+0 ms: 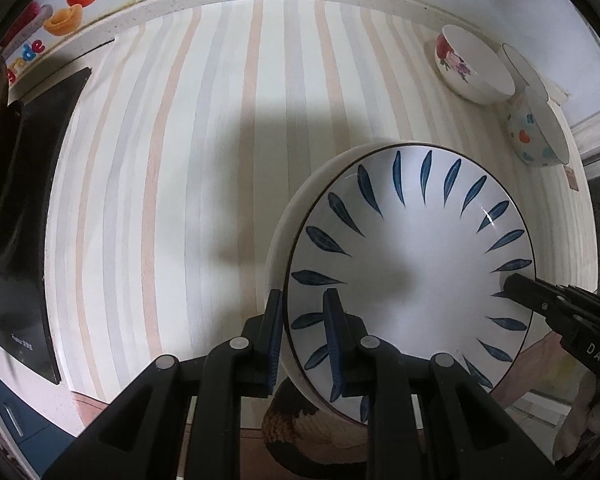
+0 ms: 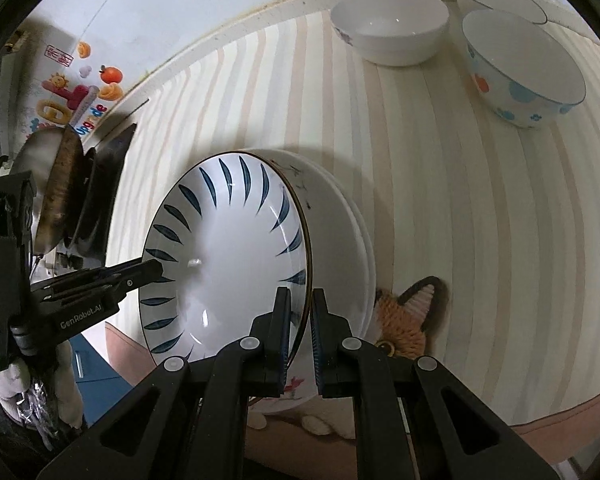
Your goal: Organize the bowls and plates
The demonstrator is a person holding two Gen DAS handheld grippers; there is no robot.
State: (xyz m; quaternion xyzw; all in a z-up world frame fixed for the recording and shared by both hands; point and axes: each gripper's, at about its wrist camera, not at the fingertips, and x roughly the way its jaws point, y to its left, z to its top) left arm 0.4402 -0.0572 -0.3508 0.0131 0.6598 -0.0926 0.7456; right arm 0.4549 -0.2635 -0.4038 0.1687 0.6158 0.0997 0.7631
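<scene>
Two grippers share one load: the left gripper [image 1: 302, 312] and right gripper [image 2: 300, 312] each pinch opposite rims of the leaf-patterned plate [image 1: 412, 264], fingers clenched on it, likely to keep it level atop the stacked plates [image 2: 348, 240] on the striped tabletop [image 1: 180, 160]. Farther back, three bowls [image 2: 392, 28] wait grouped together.

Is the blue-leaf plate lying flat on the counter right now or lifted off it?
Lifted and tilted. The blue-leaf plate is held by both claws, left claw and right claw, on opposite rims, with stacked plates beneath it.
</scene>
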